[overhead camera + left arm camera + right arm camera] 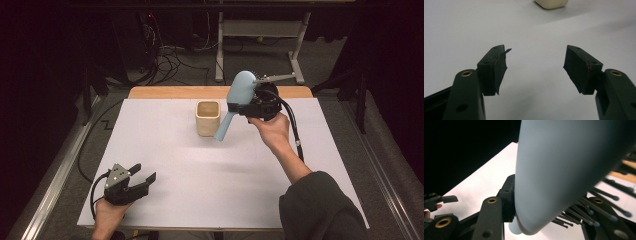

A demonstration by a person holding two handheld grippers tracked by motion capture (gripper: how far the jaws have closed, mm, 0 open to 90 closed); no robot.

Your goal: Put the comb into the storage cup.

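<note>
Your right gripper (239,108) fingers clamp the blue hairbrush (235,100) just right of the cream cup (207,117), handle tilted down. Line the handle up over the cup's mouth before lowering. Your left gripper (142,176) rests wide apart, near-left.

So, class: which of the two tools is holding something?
The right tool, raised beside the beige cup, is shut on the blue hairbrush. The left tool sits open, with nothing in it, near the table's front edge.
</note>
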